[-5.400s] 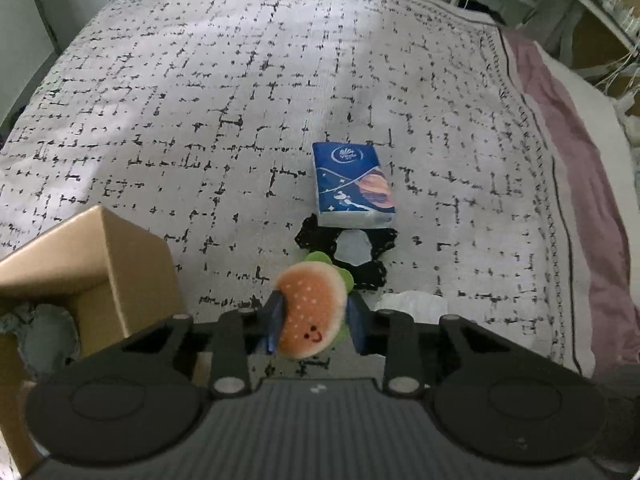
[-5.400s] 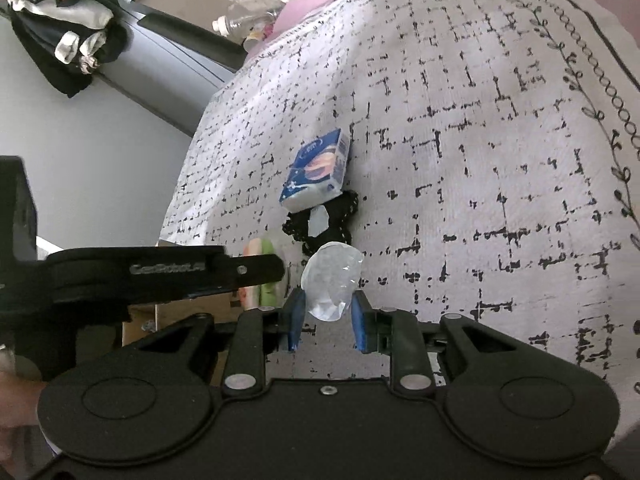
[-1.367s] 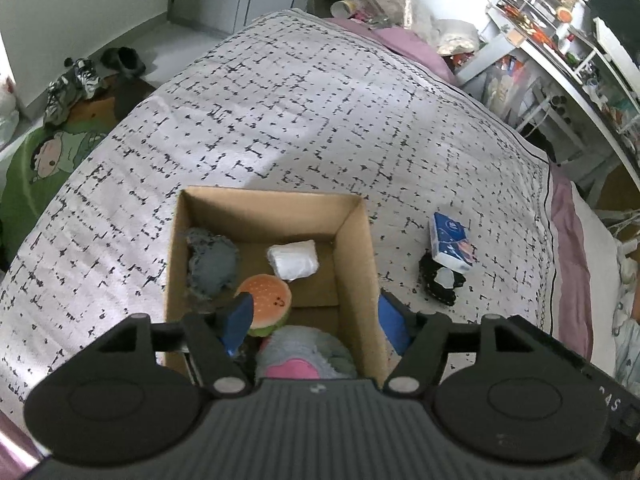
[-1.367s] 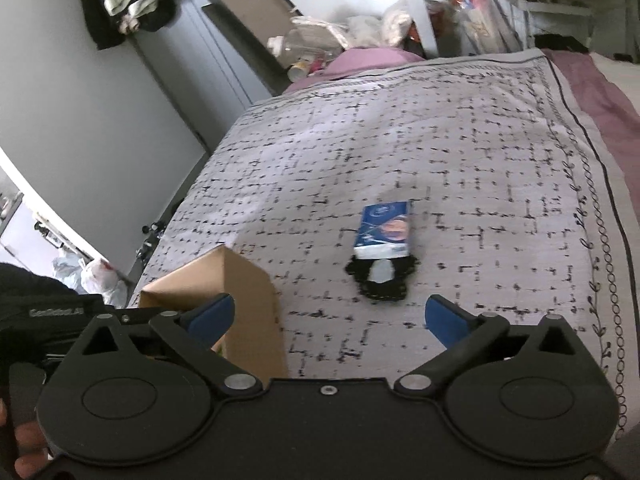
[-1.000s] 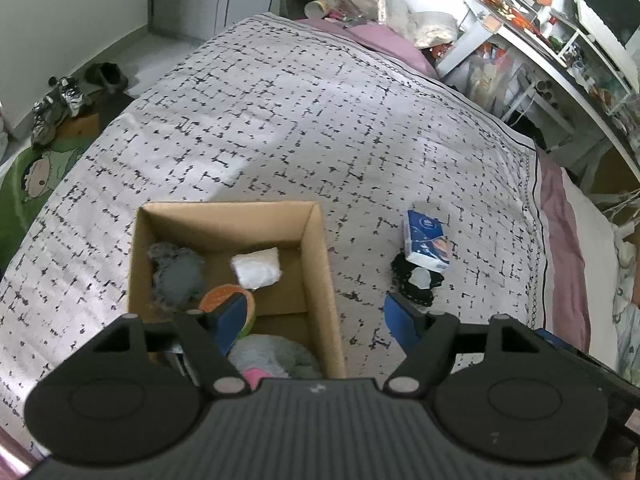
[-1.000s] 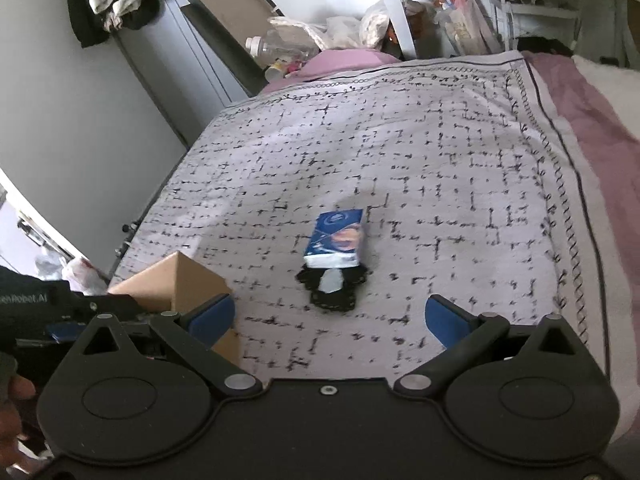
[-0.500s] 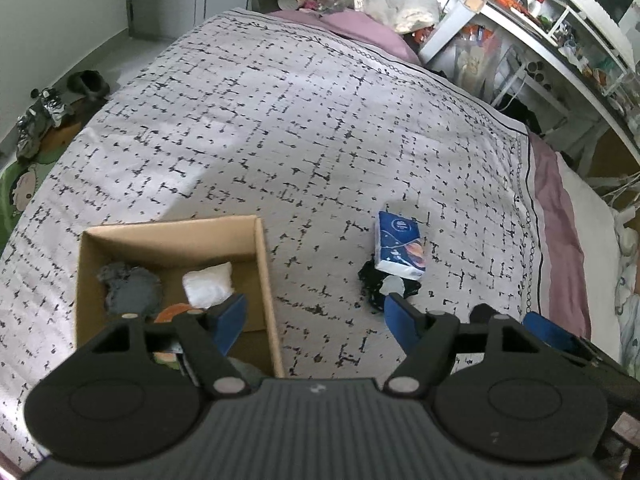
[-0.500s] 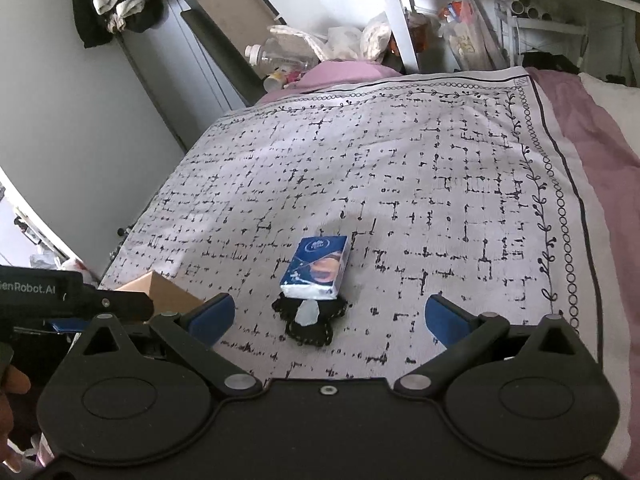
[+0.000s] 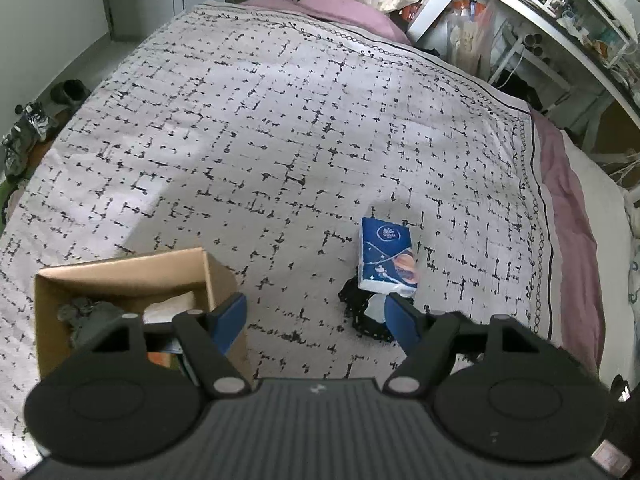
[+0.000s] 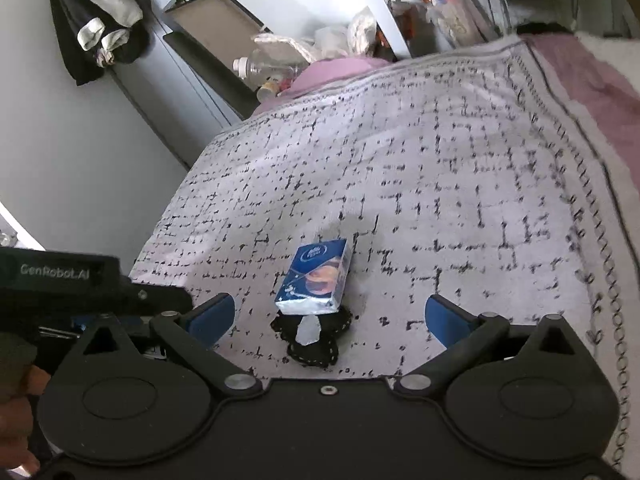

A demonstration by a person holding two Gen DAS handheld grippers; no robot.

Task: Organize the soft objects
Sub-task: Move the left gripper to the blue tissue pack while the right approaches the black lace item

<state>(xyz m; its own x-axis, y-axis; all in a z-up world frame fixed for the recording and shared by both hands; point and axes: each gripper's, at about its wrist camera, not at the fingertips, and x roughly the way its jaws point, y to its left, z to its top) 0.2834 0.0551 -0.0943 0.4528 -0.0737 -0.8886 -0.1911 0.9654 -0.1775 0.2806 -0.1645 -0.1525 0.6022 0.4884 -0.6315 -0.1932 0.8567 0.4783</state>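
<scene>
Gaping empty, both tongs (image 9: 314, 320) (image 10: 330, 318) nearer the tissue pack (image 10: 316, 282) than before, box (image 9: 132, 276) further left.

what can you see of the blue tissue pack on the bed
The tissue pack is a soft rectangular pack in glossy blue wrap, with a white round logo near its far end and an orange planet picture lower down. It lies flat on the black-and-white patterned bedspread, its near end overlapping a black lacy-edged cloth. It sits apart from the cardboard box. Neither gripper touches it.
</scene>
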